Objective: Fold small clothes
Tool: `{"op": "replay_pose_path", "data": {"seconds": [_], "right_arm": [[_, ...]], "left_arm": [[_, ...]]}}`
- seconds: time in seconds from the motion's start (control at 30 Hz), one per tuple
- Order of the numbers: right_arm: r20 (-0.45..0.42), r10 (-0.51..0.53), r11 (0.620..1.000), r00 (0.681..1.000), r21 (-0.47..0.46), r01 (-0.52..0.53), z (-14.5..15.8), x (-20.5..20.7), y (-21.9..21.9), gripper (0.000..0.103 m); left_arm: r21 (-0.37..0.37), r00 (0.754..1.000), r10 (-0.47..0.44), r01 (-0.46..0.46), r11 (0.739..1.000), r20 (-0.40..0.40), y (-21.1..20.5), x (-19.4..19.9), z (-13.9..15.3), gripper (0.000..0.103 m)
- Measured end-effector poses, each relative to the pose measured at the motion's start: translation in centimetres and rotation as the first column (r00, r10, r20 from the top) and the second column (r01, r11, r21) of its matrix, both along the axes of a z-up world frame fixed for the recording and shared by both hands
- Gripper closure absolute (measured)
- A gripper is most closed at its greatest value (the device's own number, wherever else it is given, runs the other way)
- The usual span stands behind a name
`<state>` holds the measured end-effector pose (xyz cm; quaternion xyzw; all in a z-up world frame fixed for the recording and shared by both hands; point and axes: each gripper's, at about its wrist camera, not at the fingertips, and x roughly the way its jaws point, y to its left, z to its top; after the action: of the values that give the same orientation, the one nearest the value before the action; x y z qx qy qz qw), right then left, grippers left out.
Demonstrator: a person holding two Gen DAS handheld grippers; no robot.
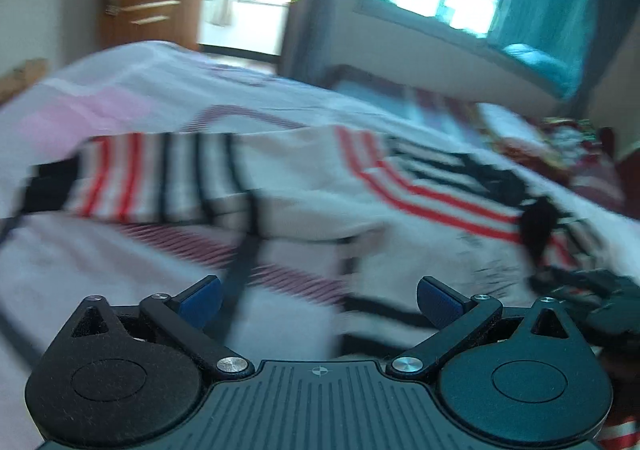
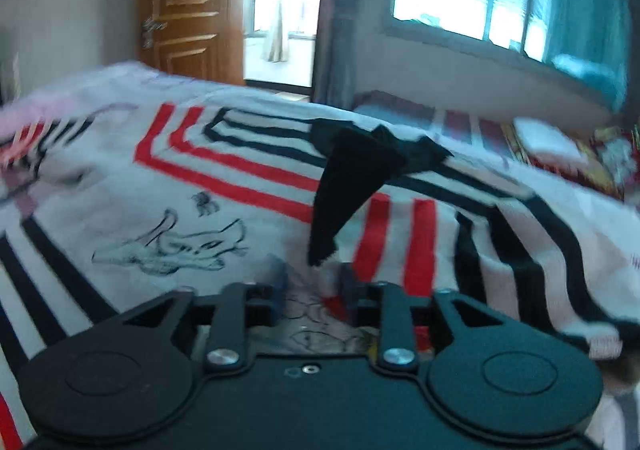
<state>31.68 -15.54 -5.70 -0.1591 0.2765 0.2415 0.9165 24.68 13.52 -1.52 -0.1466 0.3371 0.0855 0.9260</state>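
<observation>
The shirt (image 2: 224, 186) is soft matt cloth, white with red and black stripes and an inked-looking print, lying creased on a bed (image 1: 120, 90) covered in pale matt fabric. Its black collar (image 2: 352, 186) looks like a denser knit (blur hides the weave). The left tool (image 1: 318, 296) has a matt black plastic body with fine ribbing, shiny metal pivot screws and blue textured pads (image 1: 438, 300). The right tool (image 2: 314, 282) has the same dull plastic and bright screws. The door (image 2: 188, 6) is glossy varnished wood.

Black collar flap (image 2: 352, 186) stands before right tongs (image 2: 314, 282).
</observation>
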Motion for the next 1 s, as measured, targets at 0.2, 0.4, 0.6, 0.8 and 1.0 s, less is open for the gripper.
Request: {"op": "replay_pose_path", "data": {"seconds": [0.2,0.4,0.6,0.8,1.0], "right_arm": [[0.014,-0.118,0.975,0.993,0.193,0.113,3.3,-2.1,-4.8,0.070],[-0.128,-0.237,0.887,0.963,0.375,0.268,4.3,-3.8,-12.5,0.067],[-0.263,-0.299,0.739,0.917,0.544,0.397,3.2,-4.3,-18.3,0.066],[-0.431,-0.285,0.462,0.856,0.720,0.517,0.9,-3.4,-23.2,0.049],[-0.548,-0.168,0.173,0.819,0.802,0.572,-2.0,-2.0,-25.6,0.047]], "left_arm": [[-0.163,0.969,-0.231,0.243,0.956,0.092,-5.5,7.4,-0.1,0.000],[-0.217,0.941,-0.337,0.337,0.916,0.035,-11.2,15.5,-3.4,0.019],[-0.249,0.942,-0.336,0.327,0.912,0.004,-13.3,19.0,-5.8,0.031],[-0.222,0.932,-0.362,0.352,0.909,-0.001,-13.4,20.2,-5.3,0.097],[-0.189,0.936,-0.349,0.350,0.917,0.042,-10.5,18.9,-3.4,0.097]]}}
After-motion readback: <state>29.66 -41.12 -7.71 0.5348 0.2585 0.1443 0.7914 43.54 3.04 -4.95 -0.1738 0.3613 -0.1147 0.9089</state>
